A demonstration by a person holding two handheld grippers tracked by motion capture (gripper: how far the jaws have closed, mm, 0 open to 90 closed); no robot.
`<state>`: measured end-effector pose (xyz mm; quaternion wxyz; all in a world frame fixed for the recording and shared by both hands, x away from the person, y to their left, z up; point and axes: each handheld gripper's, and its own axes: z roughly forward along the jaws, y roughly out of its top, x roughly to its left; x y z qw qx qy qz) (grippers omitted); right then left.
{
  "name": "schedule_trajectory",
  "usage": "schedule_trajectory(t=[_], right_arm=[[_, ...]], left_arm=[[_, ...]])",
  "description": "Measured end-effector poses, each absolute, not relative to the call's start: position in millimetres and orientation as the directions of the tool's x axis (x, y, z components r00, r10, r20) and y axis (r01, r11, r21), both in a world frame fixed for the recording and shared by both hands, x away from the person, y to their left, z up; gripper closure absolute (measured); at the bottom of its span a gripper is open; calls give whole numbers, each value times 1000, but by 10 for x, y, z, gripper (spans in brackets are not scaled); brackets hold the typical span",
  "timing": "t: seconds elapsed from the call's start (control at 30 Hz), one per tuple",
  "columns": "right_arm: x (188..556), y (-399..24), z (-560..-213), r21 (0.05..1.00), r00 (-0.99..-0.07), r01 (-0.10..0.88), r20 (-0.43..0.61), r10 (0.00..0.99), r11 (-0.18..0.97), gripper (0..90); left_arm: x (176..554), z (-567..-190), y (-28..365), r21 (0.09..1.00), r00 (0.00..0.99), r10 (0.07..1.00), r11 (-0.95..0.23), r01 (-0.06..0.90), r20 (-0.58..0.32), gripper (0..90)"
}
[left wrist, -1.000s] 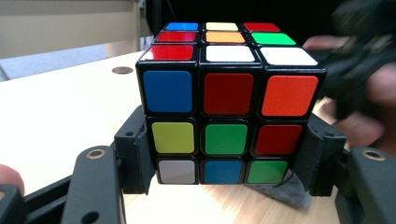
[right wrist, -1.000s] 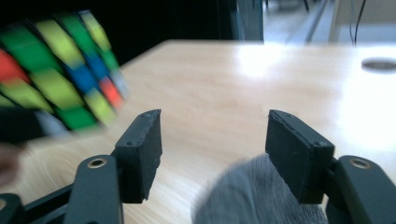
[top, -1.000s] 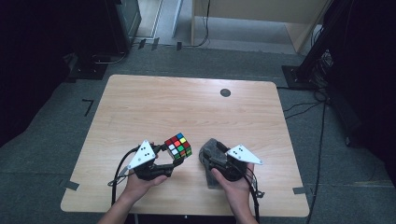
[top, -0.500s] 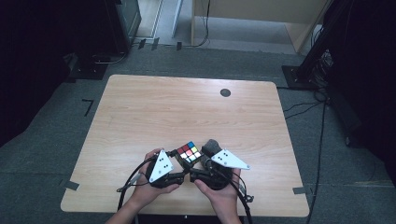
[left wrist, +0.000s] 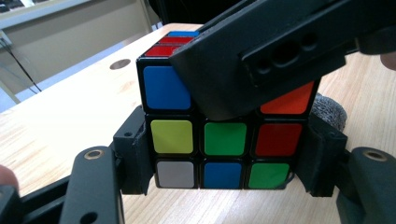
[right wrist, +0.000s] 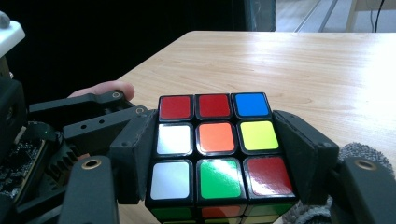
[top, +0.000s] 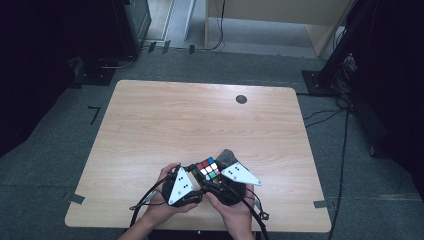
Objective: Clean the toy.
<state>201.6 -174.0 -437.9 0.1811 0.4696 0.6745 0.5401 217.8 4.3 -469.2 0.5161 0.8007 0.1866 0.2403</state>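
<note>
I hold a scrambled Rubik's cube [top: 207, 168] between my two grippers at the near edge of the wooden table [top: 200, 120], a little right of its middle. My left gripper [left wrist: 224, 154] is clamped on the cube: in the left gripper view its two black pads press flat against the cube's left and right sides, level with the bottom and middle layers. The face toward that camera shows yellow, green and red across the middle row and white, blue and green along the bottom, with a blue sticker at the top left.

My right gripper [right wrist: 215, 154] comes at the cube from above. In the right gripper view its pads sit against the two opposite sides of the top layer, whose face reads red, red, blue in the far row, then white, orange, yellow, then white, green, red nearest the camera. Its jaws have just been closing, with the cube between them, and they now grasp that upper part. In the left gripper view one of these right jaws crosses the cube's upper right as a broad black bar.

A grey knitted cloth [top: 227, 156] lies on the table just beside the cube, on its right. A small dark round plug [top: 241, 99] sits in the tabletop near the far edge, well apart from my hands.
</note>
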Motion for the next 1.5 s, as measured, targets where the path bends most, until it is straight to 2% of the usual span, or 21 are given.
schedule_trajectory(t=[0.13, 0.43, 0.5, 0.6, 0.7, 0.8, 0.9, 1.0, 1.1, 1.27, 1.5], right_arm=[[2013, -1718, -4395, 892, -496, 453, 264, 827, -13, 344], [2044, -1736, -4391, 891, -536, 455, 288, 793, -16, 338], [2070, -1794, -4373, 888, -553, 456, 331, 765, -56, 293], [2092, -1938, -4337, 885, -546, 437, 404, 734, -162, 246], [2100, -2066, -4321, 892, -522, 388, 419, 743, -231, 239], [2101, -2085, -4386, 908, -512, 357, 386, 767, -219, 240], [2106, -1954, -4544, 939, -537, 327, 275, 798, -104, 220], [2081, -1772, -4655, 948, -586, 319, 212, 782, -18, 189], [2040, -1628, -4681, 952, -619, 305, 185, 764, 16, 184], [2029, -1564, -4702, 957, -617, 291, 193, 763, -7, 147], [2011, -1552, -4694, 971, -613, 238, 170, 771, -25, 181]], left_arm=[[2163, -4682, 38, 919, 813, 545, -392, 31, 205, 311], [2151, -4645, 70, 929, 806, 553, -369, 10, 211, 336], [2176, -4622, 98, 935, 798, 571, -354, 27, 193, 340], [2295, -4618, 227, 946, 776, 621, -305, 105, 114, 340], [2426, -4583, 400, 958, 749, 663, -211, 197, -8, 341], [2525, -4524, 563, 959, 725, 673, -86, 271, -145, 342], [2565, -4460, 658, 949, 710, 660, 13, 316, -245, 341], [2555, -4425, 662, 948, 706, 659, 31, 318, -258, 341], [2526, -4416, 618, 947, 713, 650, 31, 321, -263, 341], [2464, -4398, 518, 949, 734, 627, 22, 316, -259, 341], [2425, -4399, 426, 941, 753, 592, 26, 338, -287, 341]])
